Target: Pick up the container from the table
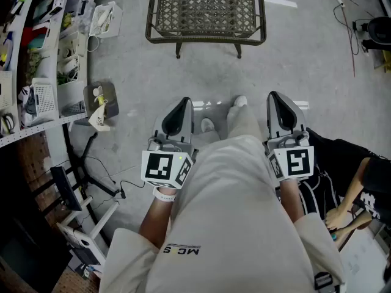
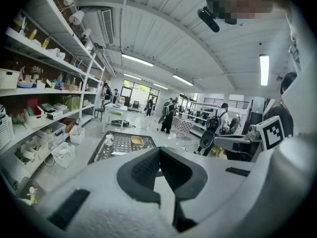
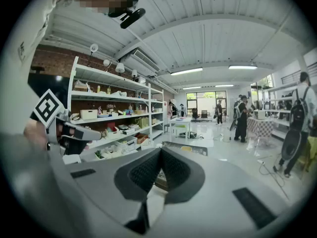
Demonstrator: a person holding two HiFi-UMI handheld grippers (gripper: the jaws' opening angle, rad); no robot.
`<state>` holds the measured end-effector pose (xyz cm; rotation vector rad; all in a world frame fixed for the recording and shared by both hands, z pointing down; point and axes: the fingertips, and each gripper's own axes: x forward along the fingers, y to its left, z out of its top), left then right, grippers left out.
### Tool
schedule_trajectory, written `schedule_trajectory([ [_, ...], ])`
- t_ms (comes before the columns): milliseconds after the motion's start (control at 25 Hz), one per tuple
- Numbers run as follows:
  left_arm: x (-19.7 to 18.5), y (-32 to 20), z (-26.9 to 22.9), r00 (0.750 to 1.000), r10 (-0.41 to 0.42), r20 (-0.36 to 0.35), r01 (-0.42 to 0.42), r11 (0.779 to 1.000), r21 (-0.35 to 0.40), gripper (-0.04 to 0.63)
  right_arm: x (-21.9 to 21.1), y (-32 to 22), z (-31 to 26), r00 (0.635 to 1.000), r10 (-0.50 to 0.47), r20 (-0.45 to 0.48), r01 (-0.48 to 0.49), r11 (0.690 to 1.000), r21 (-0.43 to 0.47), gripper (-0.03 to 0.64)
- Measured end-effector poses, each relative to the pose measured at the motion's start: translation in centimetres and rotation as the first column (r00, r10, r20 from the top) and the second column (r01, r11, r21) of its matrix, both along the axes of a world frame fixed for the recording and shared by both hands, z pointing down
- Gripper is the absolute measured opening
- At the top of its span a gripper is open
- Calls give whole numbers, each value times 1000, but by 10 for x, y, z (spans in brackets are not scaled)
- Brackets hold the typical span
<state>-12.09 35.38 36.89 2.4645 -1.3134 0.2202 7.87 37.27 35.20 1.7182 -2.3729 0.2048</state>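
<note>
L tongs (image 1: 177, 118) & R tongs (image 1: 281, 111) shut, empty. We approach table (image 1: 206, 40), open wide before container (image 2: 136, 141), grip sides evenly.

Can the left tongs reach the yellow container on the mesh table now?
Probably not yet: the left tongs are shut, with bare floor between them and the table holding the container. Nothing blocks the way.

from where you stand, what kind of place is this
Probably a workshop or lab in a big open hall: long shelves of bins, a bare concrete floor, and people standing farther back.
</note>
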Motion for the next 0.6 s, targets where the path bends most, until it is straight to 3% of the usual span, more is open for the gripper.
schedule_trajectory([
  [360,28,47,-25,998,53,-27,-53,999,11,20,8,38,-21,999,-6,-51,6,1000,-10,17],
  [600,36,61,-27,993,109,-36,-108,994,26,20,4,50,-21,1000,19,-23,-19,1000,7,18],
])
